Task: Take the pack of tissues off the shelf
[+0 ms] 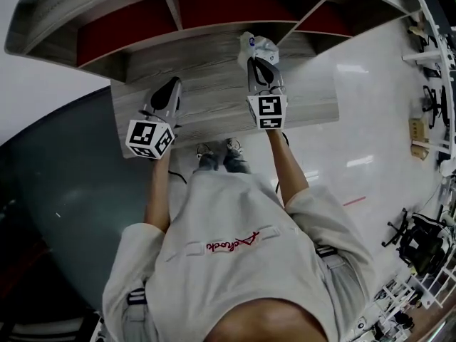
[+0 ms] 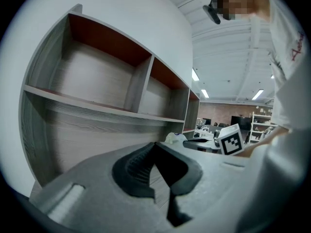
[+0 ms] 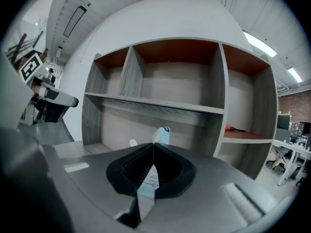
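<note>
Holds right gripper (image 3: 153, 147) nearly level, pinching pack of tissues (image 3: 163, 136) lengthwise, end toward shelf (image 3: 170, 104). Holds left gripper (image 2: 154, 143) alongside, jaws pressed together, empty

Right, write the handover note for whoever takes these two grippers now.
Left gripper: jaws together, nothing between them, over the wooden counter.
Right gripper: shut on the pack of tissues, pinching it by a thin edge.
Where things are: the pack is out in front of the shelf unit, outside its compartments, held above the counter.
Done: pack gripped and apparently off the shelf.
Left: carry it clear and set it down. The hold on the edge looks slight, so move gently.
</note>
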The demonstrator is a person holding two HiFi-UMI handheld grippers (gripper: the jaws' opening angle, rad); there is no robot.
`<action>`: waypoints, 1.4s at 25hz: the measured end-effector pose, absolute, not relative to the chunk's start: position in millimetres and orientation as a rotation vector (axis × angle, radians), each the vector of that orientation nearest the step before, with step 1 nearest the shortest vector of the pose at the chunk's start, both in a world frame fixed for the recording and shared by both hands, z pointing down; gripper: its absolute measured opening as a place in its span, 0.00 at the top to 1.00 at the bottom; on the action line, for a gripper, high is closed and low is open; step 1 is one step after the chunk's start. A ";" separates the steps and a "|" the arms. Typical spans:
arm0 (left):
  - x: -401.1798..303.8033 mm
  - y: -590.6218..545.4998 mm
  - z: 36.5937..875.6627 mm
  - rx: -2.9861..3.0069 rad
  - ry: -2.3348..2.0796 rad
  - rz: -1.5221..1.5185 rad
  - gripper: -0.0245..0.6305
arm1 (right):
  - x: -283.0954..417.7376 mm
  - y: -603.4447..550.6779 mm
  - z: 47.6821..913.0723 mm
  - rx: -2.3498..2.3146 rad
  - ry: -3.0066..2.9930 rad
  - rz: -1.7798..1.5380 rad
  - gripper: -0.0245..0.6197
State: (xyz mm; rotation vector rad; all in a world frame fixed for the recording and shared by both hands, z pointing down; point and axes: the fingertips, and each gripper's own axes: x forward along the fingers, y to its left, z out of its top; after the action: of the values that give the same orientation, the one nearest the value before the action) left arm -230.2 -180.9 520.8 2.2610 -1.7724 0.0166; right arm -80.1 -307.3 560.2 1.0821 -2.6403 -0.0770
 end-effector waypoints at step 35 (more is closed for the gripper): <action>-270.9 -155.3 539.1 2.130 -1.840 0.024 0.96 | -168.4 -373.5 700.7 0.903 -2.529 0.120 0.74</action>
State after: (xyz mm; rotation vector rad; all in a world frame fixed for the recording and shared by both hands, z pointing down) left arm -270.9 -155.3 539.1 2.1301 -1.8399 0.0245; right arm -168.4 -373.5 700.7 0.9027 -2.5287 0.1204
